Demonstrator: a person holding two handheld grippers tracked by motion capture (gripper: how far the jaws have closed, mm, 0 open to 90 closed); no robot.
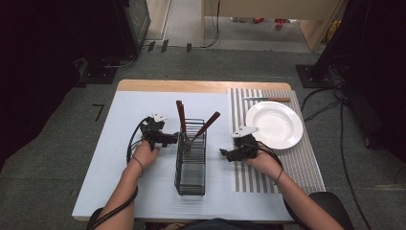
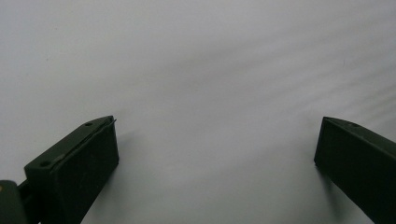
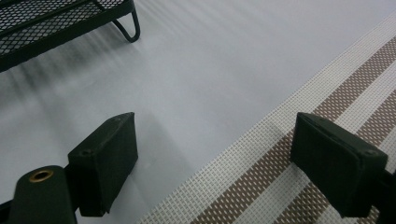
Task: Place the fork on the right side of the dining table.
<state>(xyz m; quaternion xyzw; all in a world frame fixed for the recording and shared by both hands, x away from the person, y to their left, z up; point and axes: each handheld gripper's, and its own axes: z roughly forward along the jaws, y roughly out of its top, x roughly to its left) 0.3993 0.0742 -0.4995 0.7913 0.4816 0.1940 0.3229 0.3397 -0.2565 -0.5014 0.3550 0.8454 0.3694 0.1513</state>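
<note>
Between the two grippers stands a black wire-mesh cutlery caddy (image 1: 190, 160) on the desk (image 1: 119, 158), long axis running away from the person. Brown-handled utensils (image 1: 181, 117) stand at its far end, handles leaning up; one (image 1: 209, 122) tilts right. Left gripper (image 1: 168, 139), jaws apart and empty, sits just beside that far end, nearer. Right gripper (image 1: 225, 153), jaws apart and empty, lies lower right.

A: How many on the counter (image 1: 143, 201)?
B: One wire caddy (image 1: 190, 158) with three brown-handled utensils (image 1: 182, 117), one white plate (image 1: 274, 125), one knife (image 1: 266, 99), one striped placemat (image 1: 306, 163)
A: Claws?
B: Two: left claw (image 1: 173, 139), right claw (image 1: 224, 153)
</note>
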